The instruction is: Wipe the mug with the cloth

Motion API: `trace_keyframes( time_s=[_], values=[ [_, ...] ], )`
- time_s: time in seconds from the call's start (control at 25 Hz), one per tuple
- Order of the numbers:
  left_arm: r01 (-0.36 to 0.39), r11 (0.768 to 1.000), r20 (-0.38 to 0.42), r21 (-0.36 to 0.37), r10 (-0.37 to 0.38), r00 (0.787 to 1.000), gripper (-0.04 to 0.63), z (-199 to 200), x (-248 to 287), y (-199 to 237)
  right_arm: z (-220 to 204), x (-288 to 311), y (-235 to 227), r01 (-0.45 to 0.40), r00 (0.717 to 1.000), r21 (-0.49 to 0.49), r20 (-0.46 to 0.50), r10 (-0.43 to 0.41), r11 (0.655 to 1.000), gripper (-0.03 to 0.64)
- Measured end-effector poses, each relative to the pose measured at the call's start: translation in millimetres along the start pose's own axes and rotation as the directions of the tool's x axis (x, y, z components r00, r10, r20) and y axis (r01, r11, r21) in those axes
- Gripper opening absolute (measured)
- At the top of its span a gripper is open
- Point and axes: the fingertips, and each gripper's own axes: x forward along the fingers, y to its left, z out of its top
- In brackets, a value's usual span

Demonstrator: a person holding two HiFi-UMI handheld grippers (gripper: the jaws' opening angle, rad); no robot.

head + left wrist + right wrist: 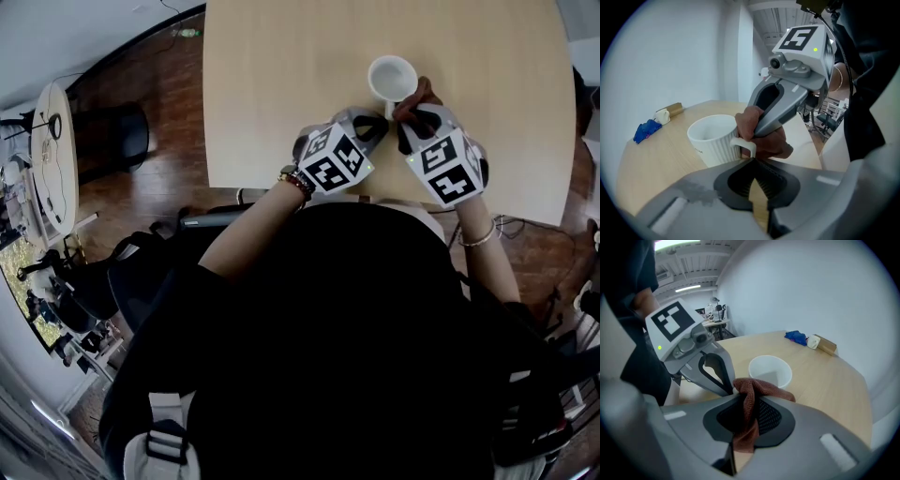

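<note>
White ribbed ceramic mug [392, 77] sits upright on the pale wood counter [281, 94], handle pointing at 6 o'clock, toward the person. Left claw [752, 160] is closed right at the handle and looks like it's pinching the lower part of the loop, though the contact is hard to read. Right claw [740, 394] is clamped fully on a bunched rust-brown cloth [761, 390], which sits against the mug's outside around 4 o'clock, just beside the handle. My take: glazed ceramic is rigid, a bit heavy, slippery, and chips if it tips, so the handle's the sane hold. The cloth's floppy, so keep a wad sticking out to wipe with.
</note>
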Motion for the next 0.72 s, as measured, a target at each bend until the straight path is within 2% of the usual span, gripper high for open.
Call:
trace_keyframes(
  time_s=[0.2, 0.44, 0.56, 0.72],
  values=[
    [0.005, 1.0, 0.013, -0.005, -0.005, 1.0, 0.006, 1.1, 1.5, -1.7, -17.3, 19.7, 1.9, -0.002, 0.998, -0.024, -0.059, 0.001, 1.0, 0.048],
    [0.007, 1.0, 0.027, -0.001, -0.007, 1.0, 0.006, 1.3, 2.4, -7.3, -41.8, 51.6, 6.4, 0.005, 0.991, -0.107, -0.133, -0.019, 0.994, 0.048],
    [-0.011, 0.999, 0.048, -0.038, 0.013, 0.999, 0.006, -0.1, -4.0, -3.1, -45.9, 54.0, 3.2, 0.024, 0.989, -0.12, -0.142, -0.041, 0.992, 0.051],
    [-0.05, 0.991, 0.098, -0.127, 0.063, 0.993, 0.013, -4.2, -27.7, 9.6, -44.9, 43.8, 2.2, 0.062, 0.993, -0.1, -0.091, -0.072, 0.993, 0.085]
  ],
)
